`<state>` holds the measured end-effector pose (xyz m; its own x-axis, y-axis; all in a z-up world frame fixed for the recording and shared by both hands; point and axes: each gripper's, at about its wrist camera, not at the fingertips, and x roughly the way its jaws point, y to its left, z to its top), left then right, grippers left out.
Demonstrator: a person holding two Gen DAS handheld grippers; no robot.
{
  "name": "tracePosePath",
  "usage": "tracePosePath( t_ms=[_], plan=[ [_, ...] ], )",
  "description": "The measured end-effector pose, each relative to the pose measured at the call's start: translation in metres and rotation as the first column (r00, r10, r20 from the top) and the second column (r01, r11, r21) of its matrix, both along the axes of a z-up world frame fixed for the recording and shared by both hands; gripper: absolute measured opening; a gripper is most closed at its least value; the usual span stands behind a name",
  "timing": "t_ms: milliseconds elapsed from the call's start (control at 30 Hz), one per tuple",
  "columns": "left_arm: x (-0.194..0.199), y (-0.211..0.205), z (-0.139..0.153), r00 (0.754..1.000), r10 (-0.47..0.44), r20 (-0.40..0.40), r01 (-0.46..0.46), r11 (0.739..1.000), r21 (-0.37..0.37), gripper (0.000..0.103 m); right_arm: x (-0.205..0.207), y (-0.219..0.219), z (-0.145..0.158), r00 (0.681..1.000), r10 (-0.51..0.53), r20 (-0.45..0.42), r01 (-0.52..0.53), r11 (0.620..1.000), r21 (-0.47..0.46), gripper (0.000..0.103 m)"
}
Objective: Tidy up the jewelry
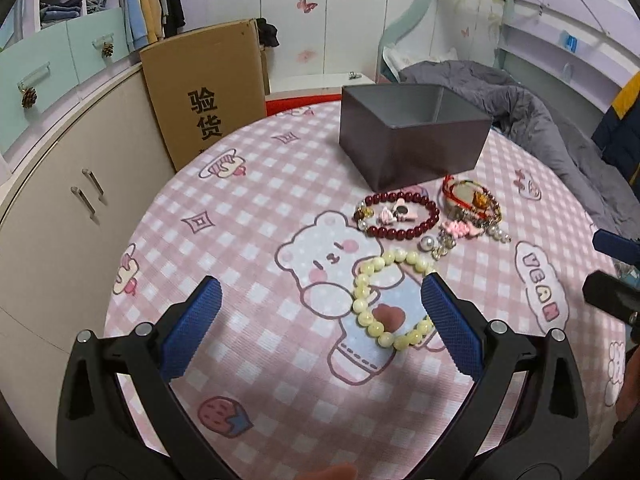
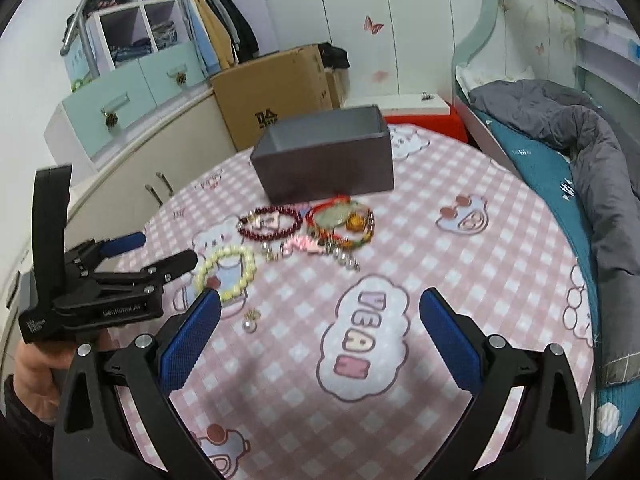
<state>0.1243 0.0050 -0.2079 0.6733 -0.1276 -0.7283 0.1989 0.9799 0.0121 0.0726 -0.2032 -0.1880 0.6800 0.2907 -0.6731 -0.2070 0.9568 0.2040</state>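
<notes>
Jewelry (image 1: 424, 220) is lying mid-frame on the pink checked cloth (image 1: 256, 208) below the grey box (image 1: 412, 136); I'm holding both the left gripper (image 1: 320, 320) and right gripper (image 2: 320, 332) wide, wardrobe (image 1: 60, 60) showing upper left.

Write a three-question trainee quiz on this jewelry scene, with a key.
1. True or false: the grey box already holds the dark red bead bracelet.
2. Which bracelet lies nearest the left gripper? A) cream bead bracelet B) dark red C) red cord bracelet
3. Fill in: the right gripper is ____, holding nothing.

Key: 1 false, it lies on the checked cloth; 2 A; 3 open.
</notes>
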Motion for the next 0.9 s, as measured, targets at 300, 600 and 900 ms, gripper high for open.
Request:
tracePosePath(
  t_ms=[300,600,900],
  plan=[
    [0.006,-0.015,-0.023,0.996,-0.062,-0.064,0.066,0.995,0.069,0.09,0.0,0.013,-0.014,0.999,0.029,-0.028,-0.03,0.999,-0.035,0.096],
    [-0.001,-0.026,-0.024,0.981,-0.174,-0.08,0.178,0.983,0.05,0.009,0.003,0.034,-0.024,0.996,0.072,-0.058,-0.075,0.995,-0.064,0.095],
    [-0.015,-0.003,-0.005,0.989,-0.147,-0.031,0.144,0.987,-0.069,0.009,0.014,0.072,-0.041,0.984,0.155,-0.083,-0.166,0.975,-0.15,0.034]
  ],
)
